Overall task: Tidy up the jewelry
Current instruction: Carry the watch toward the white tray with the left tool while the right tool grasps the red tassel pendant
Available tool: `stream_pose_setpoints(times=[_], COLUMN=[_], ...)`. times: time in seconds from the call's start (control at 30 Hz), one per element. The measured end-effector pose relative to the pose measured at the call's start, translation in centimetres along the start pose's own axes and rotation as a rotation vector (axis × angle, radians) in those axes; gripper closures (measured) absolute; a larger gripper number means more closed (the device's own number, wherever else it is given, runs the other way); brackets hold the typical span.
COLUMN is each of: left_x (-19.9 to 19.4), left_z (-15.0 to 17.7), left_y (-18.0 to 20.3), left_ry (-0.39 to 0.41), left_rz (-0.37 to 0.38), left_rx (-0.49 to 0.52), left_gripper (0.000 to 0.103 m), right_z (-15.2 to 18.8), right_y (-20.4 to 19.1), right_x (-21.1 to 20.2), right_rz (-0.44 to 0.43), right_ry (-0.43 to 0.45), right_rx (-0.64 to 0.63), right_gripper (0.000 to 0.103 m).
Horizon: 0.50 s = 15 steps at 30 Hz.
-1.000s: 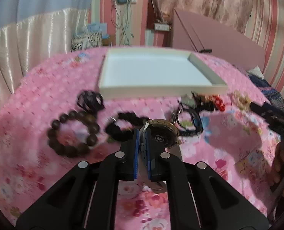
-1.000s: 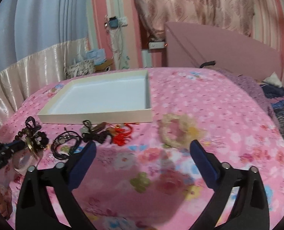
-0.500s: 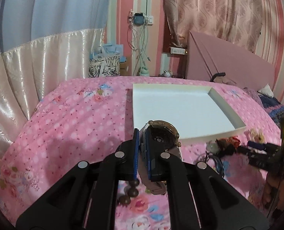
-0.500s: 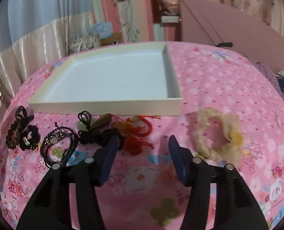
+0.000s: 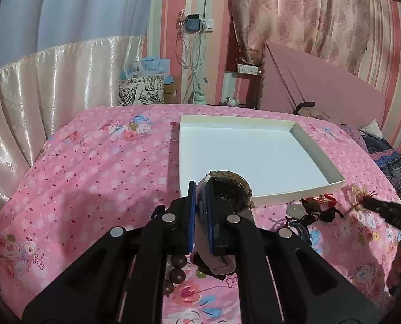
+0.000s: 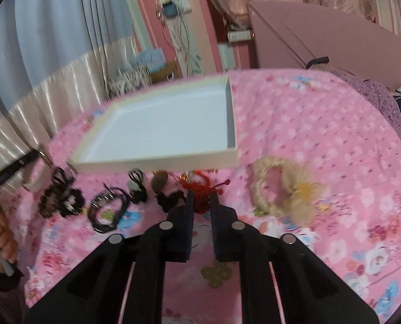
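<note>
My left gripper (image 5: 199, 186) is shut on a wristwatch (image 5: 229, 193) with a round dark face and a brownish strap, held above the near left corner of the white shallow box (image 5: 257, 151). My right gripper (image 6: 201, 198) has its jaws nearly closed around a red knotted cord (image 6: 200, 187) lying just in front of the box (image 6: 168, 132); whether it grips the cord is unclear. Black cord bracelets (image 6: 107, 210), a dark pendant (image 6: 160, 183) and a cream flower hair tie (image 6: 284, 189) lie in a row on the pink bedspread.
Brown wooden beads (image 5: 176, 267) lie under my left gripper. The other gripper shows at the right edge of the left wrist view (image 5: 389, 210). A pink headboard (image 5: 316, 78) and curtains stand behind the bed. The right wrist view is motion-blurred.
My left gripper lifted the watch off the bed and carried it toward the box. My right gripper dropped toward the red cord and its jaws went from wide open to nearly closed.
</note>
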<state>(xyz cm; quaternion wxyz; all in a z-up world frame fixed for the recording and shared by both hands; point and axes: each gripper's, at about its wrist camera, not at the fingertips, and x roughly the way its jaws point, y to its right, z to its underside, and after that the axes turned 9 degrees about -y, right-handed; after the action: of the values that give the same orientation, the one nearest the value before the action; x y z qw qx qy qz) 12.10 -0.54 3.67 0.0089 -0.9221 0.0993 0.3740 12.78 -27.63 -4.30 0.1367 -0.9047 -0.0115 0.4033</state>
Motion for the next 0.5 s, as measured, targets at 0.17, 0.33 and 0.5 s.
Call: stream_pose_setpoints(times=[0.17, 0.33, 0.5], left_x=[-0.3, -0.6, -0.8], left_z=[-0.5, -1.7, -3.3], left_y=[0.2, 0.5, 0.9], left_ry=[0.007, 0.022, 0.051], left_rz=[0.007, 0.013, 0.013], left_rx=[0.001, 0.0, -0.008], left_gripper=[0.098, 0.098, 0.098], right_z=[-1.1, -3.0, -5.0], right_y=[0.1, -0.3, -1.7], right_x=[-2.4, -3.6, -3.5], right_rz=[-0.021, -0.053, -0.052], right_ry=[0.053, 0.097, 0.133], right_rx=[-0.014, -0.027, -0.063], right_gripper=[0.092, 0.092, 0.092])
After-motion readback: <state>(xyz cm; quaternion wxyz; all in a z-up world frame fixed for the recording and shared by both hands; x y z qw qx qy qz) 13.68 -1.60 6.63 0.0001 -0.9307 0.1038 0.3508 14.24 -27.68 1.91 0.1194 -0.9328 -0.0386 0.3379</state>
